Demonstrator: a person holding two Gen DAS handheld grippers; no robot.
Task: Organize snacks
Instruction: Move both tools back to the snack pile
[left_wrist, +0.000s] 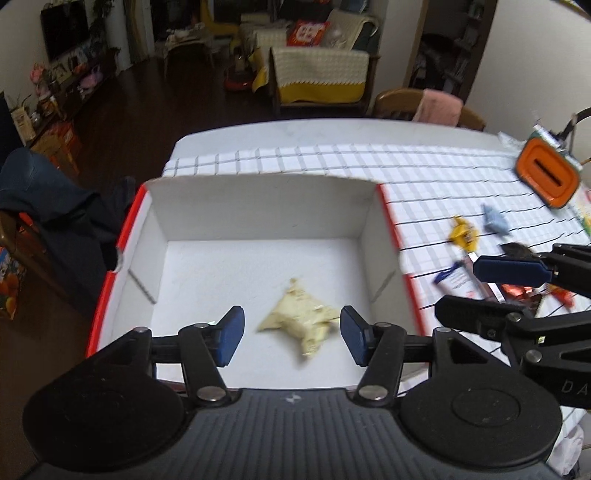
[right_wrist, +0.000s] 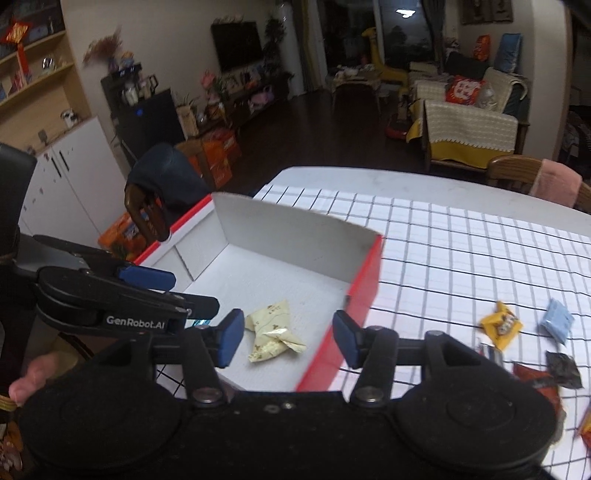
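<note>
one cream-wrapped snack (left_wrist: 301, 321) lies loose on the floor of the white box (left_wrist: 258, 206) (red outer walls), seemingly just dropped in, with the left gripper (left_wrist: 291, 334) above it, jaws apart and empty. the right gripper (right_wrist: 288, 338) hangs over the box's near edge, also parted and holding nothing. judged step: first drop done; next calls for swinging right to the yellow snack (right_wrist: 500, 325), blue snack (right_wrist: 557, 321) and others on the checked cloth (right_wrist: 461, 251), closing on one.

Both grippers are matte black with blue rubber pads (left_wrist: 231, 334), silver pivot screws, round ribbed housings; "GenRobot.AI" lettering at left frame.
</note>
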